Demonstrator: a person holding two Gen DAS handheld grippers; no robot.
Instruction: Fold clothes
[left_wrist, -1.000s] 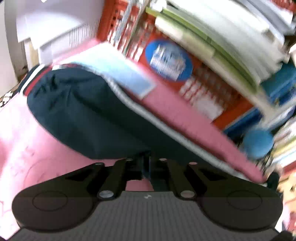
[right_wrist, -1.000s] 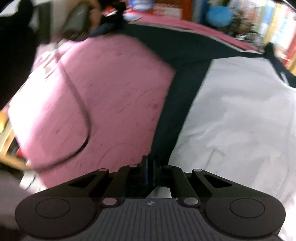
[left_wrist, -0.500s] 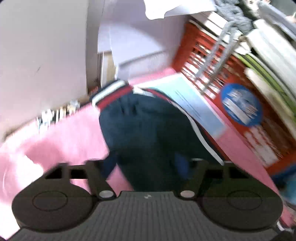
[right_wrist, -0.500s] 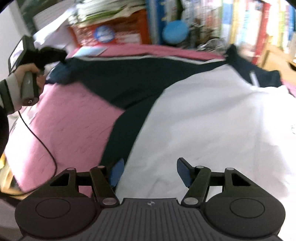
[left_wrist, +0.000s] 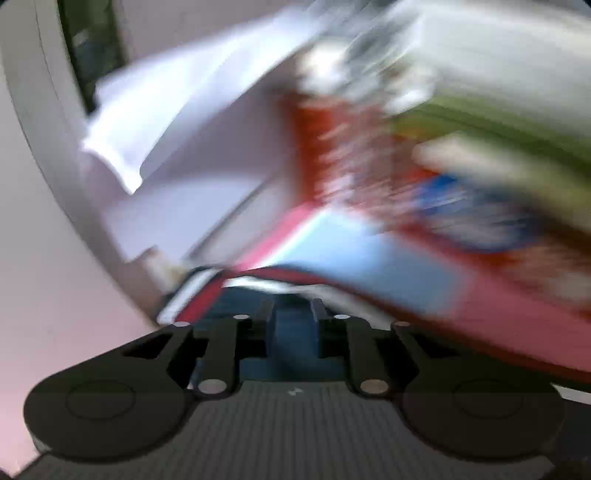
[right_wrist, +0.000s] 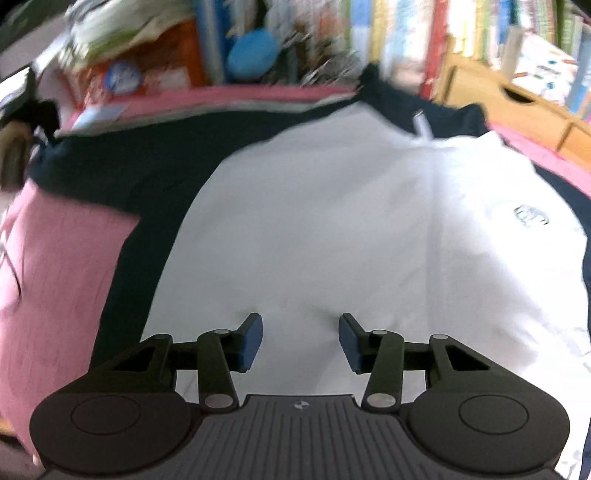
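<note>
Our left black two-finger gripper (left_wrist: 293, 314) tilts downward, its jaws narrow and closing with navy cloth between them; our right black two-finger gripper (right_wrist: 301, 338) points steeply down, jaws apart, closing, pads clear.

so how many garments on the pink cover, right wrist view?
1: a white-and-navy jacket spread across the pink cover, its navy sleeve stretched left. Others may lie outside the frame.

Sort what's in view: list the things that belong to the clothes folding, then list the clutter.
Job:
jacket, white front with navy sleeves
left gripper, closing, sleeve fabric between its fingers
right gripper, closing over the white front
pink cover under it

Clutter:
blue ball
red crate
books
wooden box
blue sheet
</note>
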